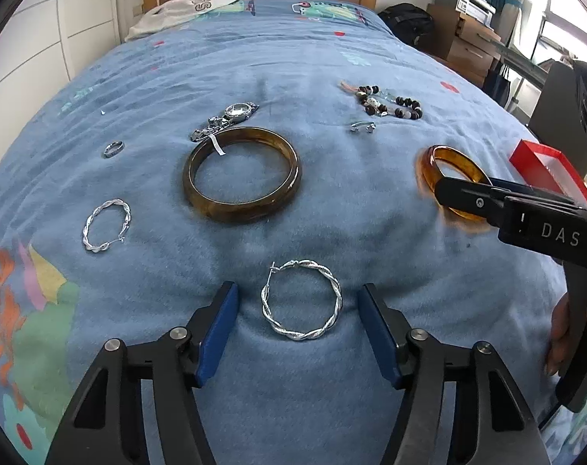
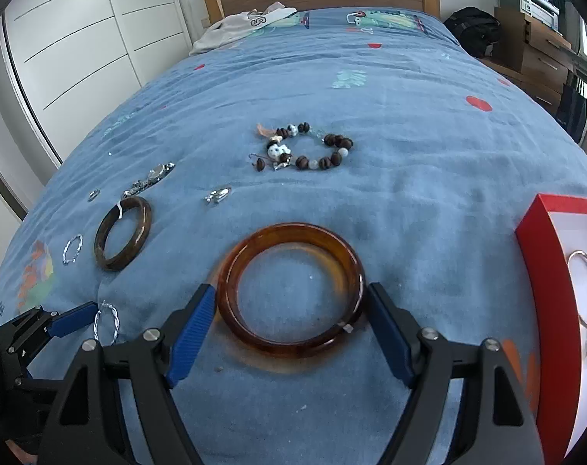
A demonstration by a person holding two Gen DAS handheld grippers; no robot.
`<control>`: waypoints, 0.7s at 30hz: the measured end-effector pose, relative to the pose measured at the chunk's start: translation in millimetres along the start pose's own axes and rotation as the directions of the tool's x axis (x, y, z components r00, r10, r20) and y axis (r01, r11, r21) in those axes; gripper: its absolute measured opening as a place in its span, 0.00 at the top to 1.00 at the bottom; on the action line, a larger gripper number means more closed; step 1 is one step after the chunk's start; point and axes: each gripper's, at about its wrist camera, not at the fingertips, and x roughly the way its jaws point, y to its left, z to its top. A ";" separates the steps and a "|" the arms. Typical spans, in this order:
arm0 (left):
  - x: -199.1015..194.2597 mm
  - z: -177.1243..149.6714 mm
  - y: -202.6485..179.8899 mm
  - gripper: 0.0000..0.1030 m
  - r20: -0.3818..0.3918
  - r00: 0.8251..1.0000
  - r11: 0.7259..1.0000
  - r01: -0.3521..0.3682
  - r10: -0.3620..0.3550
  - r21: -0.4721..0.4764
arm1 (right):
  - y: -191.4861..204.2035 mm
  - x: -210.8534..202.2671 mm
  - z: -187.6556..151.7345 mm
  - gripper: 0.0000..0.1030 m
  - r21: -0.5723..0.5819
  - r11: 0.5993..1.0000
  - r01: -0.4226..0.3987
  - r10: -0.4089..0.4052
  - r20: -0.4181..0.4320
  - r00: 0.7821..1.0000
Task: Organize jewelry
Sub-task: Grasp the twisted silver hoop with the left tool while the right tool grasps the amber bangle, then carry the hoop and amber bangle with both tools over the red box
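Observation:
Jewelry lies on a blue bedspread. My left gripper [image 1: 298, 302] is open with its blue pads on either side of a twisted silver hoop earring [image 1: 334, 290], not touching it. My right gripper [image 2: 291, 310] is open around an amber bangle [image 2: 289, 345], its pads close beside or just touching the rim; the bangle also shows in the left wrist view [image 1: 429, 166]. A dark brown bangle [image 1: 200, 197], a second silver hoop [image 1: 87, 232], a watch [image 1: 237, 112], a ring [image 1: 112, 148], a beaded bracelet [image 2: 332, 153] and a small silver piece [image 2: 217, 195] lie around.
A red box [image 2: 549, 290] with a white lining holds silver pieces at the right edge of the bed. A white garment [image 2: 239, 27] lies by the wooden headboard. White wardrobe doors stand at the left; a bag and drawers stand at the right.

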 end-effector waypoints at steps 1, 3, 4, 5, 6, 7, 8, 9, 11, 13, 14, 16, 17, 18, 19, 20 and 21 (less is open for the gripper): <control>0.2 0.6 -0.2 0.42 0.000 1.000 1.000 0.002 -0.002 0.000 | -0.2 0.6 0.8 0.24 0.001 1.000 -0.001 0.001 0.000 1.000; -0.5 0.3 -0.3 0.45 0.001 1.000 1.000 0.004 -0.004 0.001 | -0.3 1.1 1.9 0.24 -0.003 1.000 0.000 0.000 0.001 1.000; -1.1 0.0 -0.5 0.48 0.001 1.000 1.000 0.006 -0.006 0.001 | -0.4 1.3 2.8 0.24 -0.003 1.000 0.000 0.000 0.002 1.000; -1.4 -0.2 -0.7 0.50 0.002 1.000 1.000 0.008 -0.008 0.001 | -0.7 1.8 3.6 0.24 -0.002 1.000 -0.001 0.001 0.002 1.000; -2.2 -0.8 -0.7 0.53 0.002 1.000 1.000 0.012 -0.012 -0.001 | -0.9 2.3 4.4 0.24 0.000 1.000 -0.001 0.001 0.001 1.000; -2.5 -0.9 -1.1 0.56 0.001 1.000 1.000 0.014 -0.014 -0.003 | -1.0 2.7 5.0 0.24 0.001 1.000 -0.002 0.002 0.002 1.000; -3.0 -1.0 -1.8 0.57 0.001 1.000 1.000 0.016 -0.016 -0.005 | -1.5 3.0 5.8 0.24 0.003 1.000 -0.004 0.004 0.002 1.000; -3.1 -1.0 -2.4 0.61 0.001 1.000 1.000 0.019 -0.019 -0.006 | -1.8 3.3 6.2 0.24 0.004 1.000 -0.004 0.004 0.002 1.000; -4.0 -0.7 -2.8 0.62 0.000 1.000 1.000 0.021 -0.021 -0.007 | -3.3 3.9 6.7 0.24 0.012 1.000 -0.010 0.010 -0.002 1.000; -4.4 -0.5 -2.6 0.62 -0.001 1.000 1.000 0.022 -0.022 -0.006 | -4.3 3.5 6.6 0.24 0.020 1.000 -0.018 0.018 -0.001 1.000; -4.7 -0.3 -2.3 0.62 -0.002 1.000 1.000 0.022 -0.022 -0.007 | -4.3 3.0 6.6 0.25 0.018 1.000 -0.017 0.017 -0.001 1.000; -4.6 -0.4 -2.2 0.62 0.000 1.000 1.000 0.022 -0.022 -0.007 | -3.6 1.6 5.9 0.25 0.005 1.000 -0.012 0.012 -0.002 1.000; -5.0 -0.3 -1.8 0.62 0.000 1.000 1.000 0.021 -0.021 -0.009 | -3.5 0.8 5.3 0.25 0.001 1.000 -0.013 0.013 -0.003 1.000; -5.5 -0.3 -1.5 0.62 0.001 1.000 1.000 0.021 -0.021 -0.009 | -3.7 -0.3 5.0 0.25 0.000 1.000 -0.014 0.014 -0.002 1.000; -5.4 0.2 -2.0 0.62 0.001 1.000 1.000 0.021 -0.021 -0.010 | -4.0 -2.0 4.7 0.25 -0.001 1.000 -0.014 0.014 -0.001 1.000; -5.9 0.4 -2.0 0.62 0.001 1.000 1.000 0.022 -0.021 -0.011 | -4.5 -3.8 4.7 0.25 -0.002 1.000 -0.015 0.015 0.001 1.000; -6.8 0.5 -1.8 0.62 0.002 1.000 1.000 0.022 -0.022 -0.013 | -4.8 -5.8 4.4 0.25 -0.002 1.000 -0.015 0.015 0.003 1.000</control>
